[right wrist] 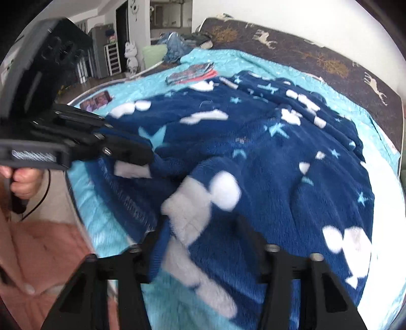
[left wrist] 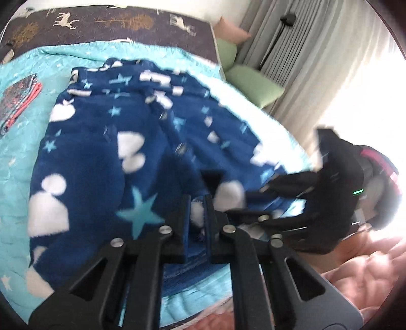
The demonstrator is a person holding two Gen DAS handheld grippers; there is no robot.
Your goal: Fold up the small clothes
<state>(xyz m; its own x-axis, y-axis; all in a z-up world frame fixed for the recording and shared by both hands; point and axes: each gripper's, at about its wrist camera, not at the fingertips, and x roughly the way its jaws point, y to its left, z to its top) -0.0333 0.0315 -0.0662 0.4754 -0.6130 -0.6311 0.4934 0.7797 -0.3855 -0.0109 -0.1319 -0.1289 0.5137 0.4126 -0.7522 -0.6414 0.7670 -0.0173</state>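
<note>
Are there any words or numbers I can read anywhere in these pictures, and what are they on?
None can be read.
The blue fleece garment shows only stars and white shapes, no letters.
The dark bed cover shows only deer and trees.
The small folded cloth has a busy print, too blurred to read.
The picture card is too small to read.
</note>
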